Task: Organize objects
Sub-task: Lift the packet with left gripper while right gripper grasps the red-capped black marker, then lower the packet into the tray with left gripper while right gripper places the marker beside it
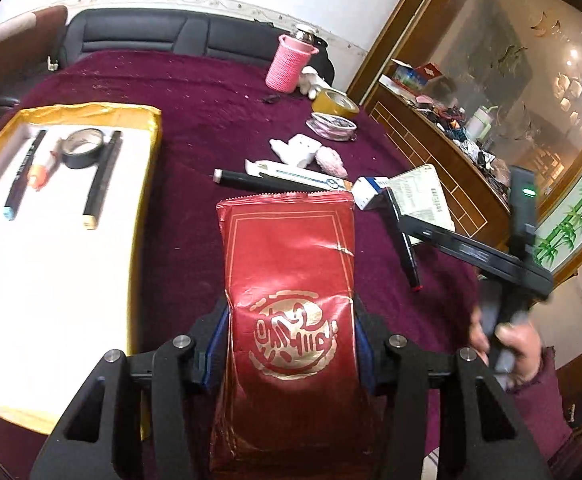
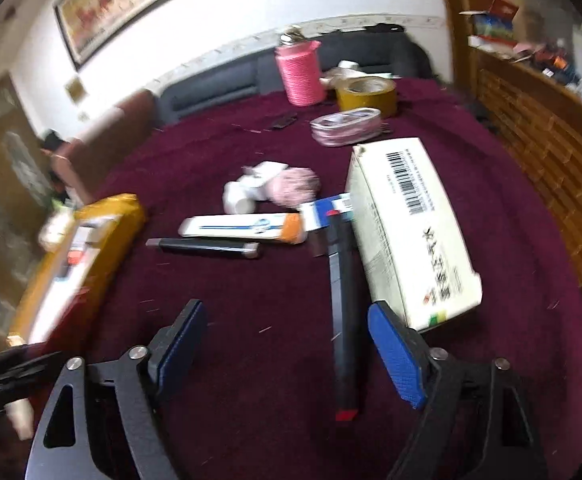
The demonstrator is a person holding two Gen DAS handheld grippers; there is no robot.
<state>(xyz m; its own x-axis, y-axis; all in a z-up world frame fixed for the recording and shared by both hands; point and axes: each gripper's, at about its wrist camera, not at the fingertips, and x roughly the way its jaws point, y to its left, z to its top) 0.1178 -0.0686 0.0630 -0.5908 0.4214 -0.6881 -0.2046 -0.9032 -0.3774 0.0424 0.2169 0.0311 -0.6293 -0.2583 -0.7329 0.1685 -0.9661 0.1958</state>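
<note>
My left gripper (image 1: 291,344) is shut on a red foil packet (image 1: 289,280) with a gold emblem and holds it above the maroon tablecloth (image 1: 211,120). To its left lies a gold-rimmed white tray (image 1: 145,184) with two black markers, an orange pen and a black tape roll (image 1: 82,148). My right gripper (image 2: 287,344) is open and empty above the cloth; a black marker with a red end (image 2: 343,320) lies between its fingers, beside a white barcoded box (image 2: 407,228). The right gripper also shows in the left wrist view (image 1: 395,224).
On the cloth lie a toothpaste tube (image 2: 243,227), another black marker (image 2: 203,247), a small blue-white box (image 2: 327,212), a pink fluffy thing (image 2: 291,186), a pink cable coil (image 2: 347,124), yellow tape (image 2: 367,94) and a pink knitted bottle (image 2: 299,72). A wooden cabinet (image 2: 539,148) stands to the right.
</note>
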